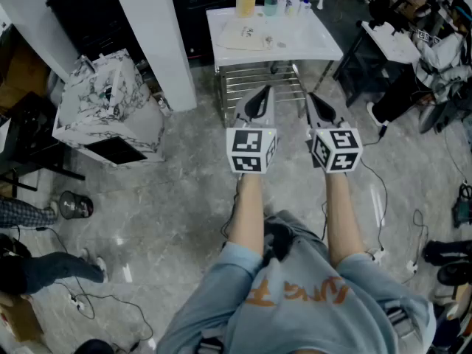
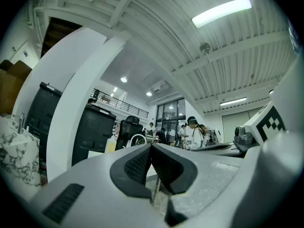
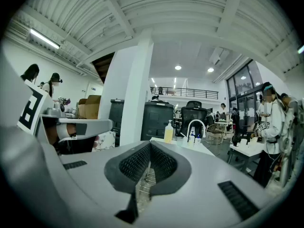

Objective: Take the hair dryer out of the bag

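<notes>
Head view: you're holding the left gripper (image 1: 262, 91) and right gripper (image 1: 310, 96) side by side, jaws pressed together and gripping nothing, while the bag (image 1: 247, 34) is lying on the white table (image 1: 324, 46) ahead, well apart.

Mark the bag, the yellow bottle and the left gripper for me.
bag (image 1: 247, 34), head view, middle of its flat cream cloth.
yellow bottle (image 1: 245, 1), head view, middle of its body.
left gripper (image 1: 262, 94), head view, tips of its shut jaws.
</notes>
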The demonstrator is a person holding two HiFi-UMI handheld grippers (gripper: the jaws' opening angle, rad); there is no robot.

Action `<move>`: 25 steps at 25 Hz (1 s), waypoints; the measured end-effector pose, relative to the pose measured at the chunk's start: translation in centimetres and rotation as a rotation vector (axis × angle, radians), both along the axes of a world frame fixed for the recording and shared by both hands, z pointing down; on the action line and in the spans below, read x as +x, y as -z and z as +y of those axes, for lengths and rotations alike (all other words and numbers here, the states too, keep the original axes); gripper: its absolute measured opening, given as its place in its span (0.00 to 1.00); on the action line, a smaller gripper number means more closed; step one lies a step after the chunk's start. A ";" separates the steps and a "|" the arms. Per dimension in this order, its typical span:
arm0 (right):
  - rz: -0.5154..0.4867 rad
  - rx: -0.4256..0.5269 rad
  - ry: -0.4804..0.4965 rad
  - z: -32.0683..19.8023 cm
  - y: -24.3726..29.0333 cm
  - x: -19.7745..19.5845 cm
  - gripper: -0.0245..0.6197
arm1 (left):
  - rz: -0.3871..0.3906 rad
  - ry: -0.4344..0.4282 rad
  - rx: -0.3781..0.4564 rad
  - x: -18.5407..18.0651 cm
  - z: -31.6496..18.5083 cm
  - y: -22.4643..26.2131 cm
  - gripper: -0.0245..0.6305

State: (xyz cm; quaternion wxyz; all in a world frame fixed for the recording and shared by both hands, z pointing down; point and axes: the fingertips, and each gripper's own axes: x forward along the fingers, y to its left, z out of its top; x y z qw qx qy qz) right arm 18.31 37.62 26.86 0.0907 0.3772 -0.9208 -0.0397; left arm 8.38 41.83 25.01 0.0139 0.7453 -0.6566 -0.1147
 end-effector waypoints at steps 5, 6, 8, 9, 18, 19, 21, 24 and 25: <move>-0.011 0.002 -0.002 -0.2 -0.3 -0.8 0.04 | 0.003 -0.011 -0.008 -1.1 -0.3 -0.2 0.04; -0.012 -0.002 -0.005 -0.4 -0.4 -0.8 0.04 | 0.013 -0.008 -0.025 -1.4 -0.5 -0.5 0.04; -0.021 -0.012 -0.027 -0.9 -0.6 -0.5 0.04 | 0.025 -0.004 -0.051 -2.0 -0.7 -0.5 0.04; -0.028 -0.015 -0.043 -1.3 -0.6 -0.3 0.04 | 0.017 -0.001 -0.054 -2.2 -0.8 -0.3 0.04; -0.091 -0.017 -0.083 -3.4 1.0 0.5 0.04 | -0.052 0.003 -0.068 -3.3 -2.0 0.2 0.04; -0.099 -0.020 -0.082 -3.6 1.2 0.4 0.04 | -0.043 -0.012 -0.062 -3.3 -2.1 0.5 0.04; -0.118 -0.024 -0.081 -4.1 1.6 0.4 0.04 | -0.007 -0.054 -0.032 -3.4 -2.0 1.5 0.04; -0.150 -0.016 -0.077 -5.4 2.4 0.1 0.04 | -0.008 -0.083 0.026 -3.9 -2.3 3.1 0.04; -0.159 -0.016 -0.075 -5.8 2.5 0.0 0.04 | -0.012 -0.097 0.047 -3.9 -2.5 3.4 0.04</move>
